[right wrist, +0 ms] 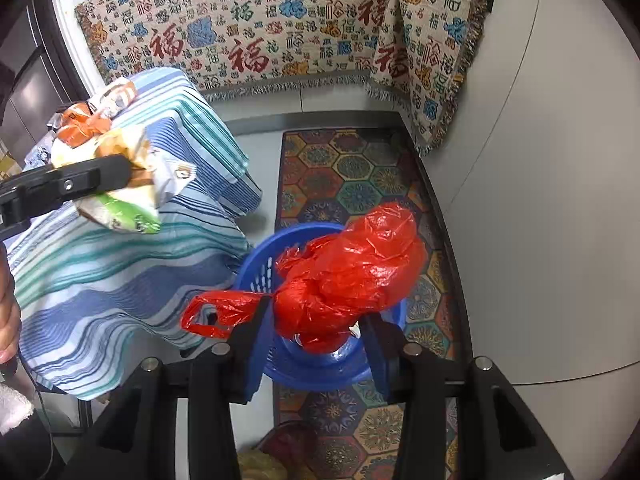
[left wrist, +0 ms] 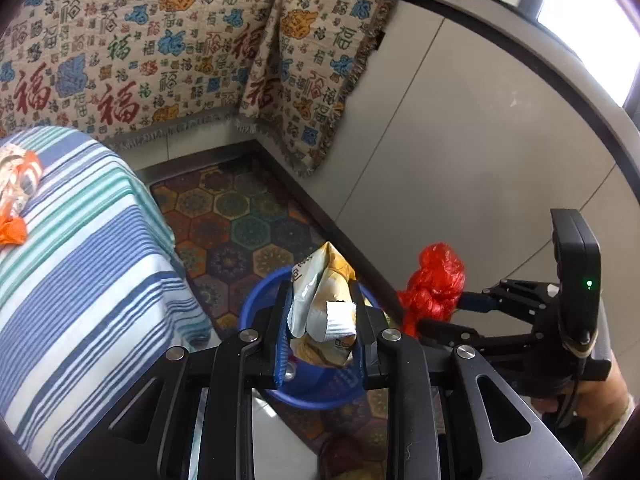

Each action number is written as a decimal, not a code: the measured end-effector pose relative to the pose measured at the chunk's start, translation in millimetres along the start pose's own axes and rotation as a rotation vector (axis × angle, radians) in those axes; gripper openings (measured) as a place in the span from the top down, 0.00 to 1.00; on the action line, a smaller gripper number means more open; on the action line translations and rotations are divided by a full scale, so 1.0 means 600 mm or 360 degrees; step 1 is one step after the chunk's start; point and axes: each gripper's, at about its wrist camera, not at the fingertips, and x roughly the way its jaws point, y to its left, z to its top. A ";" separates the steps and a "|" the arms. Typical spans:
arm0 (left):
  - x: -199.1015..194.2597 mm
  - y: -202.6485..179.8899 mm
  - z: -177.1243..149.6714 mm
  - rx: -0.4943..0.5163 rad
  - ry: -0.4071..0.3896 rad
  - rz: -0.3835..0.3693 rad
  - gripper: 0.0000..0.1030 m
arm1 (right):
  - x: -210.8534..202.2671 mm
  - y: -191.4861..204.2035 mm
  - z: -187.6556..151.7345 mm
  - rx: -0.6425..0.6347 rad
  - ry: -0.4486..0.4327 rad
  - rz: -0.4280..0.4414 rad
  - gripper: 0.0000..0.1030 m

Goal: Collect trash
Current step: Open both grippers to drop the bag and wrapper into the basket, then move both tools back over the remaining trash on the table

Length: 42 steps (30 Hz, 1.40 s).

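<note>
My left gripper (left wrist: 320, 312) is shut on a crumpled white and yellow snack wrapper (left wrist: 320, 280), held over a round blue basket (left wrist: 256, 300) on the floor. The right gripper (left wrist: 448, 314) is alongside to the right with a knotted red plastic bag (left wrist: 436, 284). In the right wrist view, my right gripper (right wrist: 316, 312) is shut on that red plastic bag (right wrist: 352, 268), which hangs above the blue basket (right wrist: 260, 264) and hides most of its inside. The left gripper (right wrist: 128, 176) reaches in from the left, holding the snack wrapper (right wrist: 168, 176) with a green wrapper below it.
A table under a blue striped cloth (left wrist: 80, 260) stands left of the basket, with more wrappers (right wrist: 96, 116) on it. A hexagon-patterned rug (left wrist: 240, 216) lies under the basket. A sofa with a printed throw (left wrist: 160, 40) is behind, and a white cabinet (left wrist: 460, 140) to the right.
</note>
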 end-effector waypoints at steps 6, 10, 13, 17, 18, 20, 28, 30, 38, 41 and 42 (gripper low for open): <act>0.064 -0.024 0.002 0.0042 0.0072 -0.0005 0.76 | 0.032 -0.012 -0.005 -0.0041 0.0078 -0.0026 0.57; 0.091 -0.027 0.001 0.0032 0.0103 -0.0022 0.75 | 0.050 -0.014 -0.010 -0.0066 0.0109 -0.0019 0.55; 0.107 -0.027 0.001 0.0032 0.0117 -0.0032 0.74 | 0.065 -0.021 -0.009 -0.0062 0.0119 -0.0032 0.54; 0.127 -0.029 0.002 0.0045 0.0132 -0.0041 0.73 | 0.078 -0.025 -0.008 -0.0042 0.0120 -0.0015 0.54; 0.132 -0.030 0.002 0.0049 0.0136 -0.0043 0.73 | 0.081 -0.025 -0.008 -0.0041 0.0124 -0.0018 0.54; 0.140 -0.032 0.002 0.0057 0.0143 -0.0047 0.72 | 0.084 -0.023 -0.006 -0.0050 0.0123 -0.0022 0.49; 0.144 -0.036 0.010 0.0062 0.0103 -0.0064 0.43 | 0.083 -0.021 -0.005 -0.0058 0.0099 -0.0038 0.42; 0.140 -0.037 0.012 0.0071 0.0088 -0.0062 0.41 | 0.079 -0.024 -0.004 -0.0048 0.0084 -0.0051 0.42; 0.047 -0.026 0.000 0.0059 -0.0022 -0.0049 0.30 | 0.020 -0.011 0.015 -0.0036 -0.0107 -0.0108 0.42; -0.017 -0.009 -0.025 0.0066 -0.0062 -0.0016 0.22 | -0.012 0.013 0.031 -0.0066 -0.0224 -0.0102 0.42; -0.038 0.000 -0.036 0.0069 -0.0072 0.0005 0.20 | -0.022 0.024 0.036 -0.0083 -0.0264 -0.0096 0.42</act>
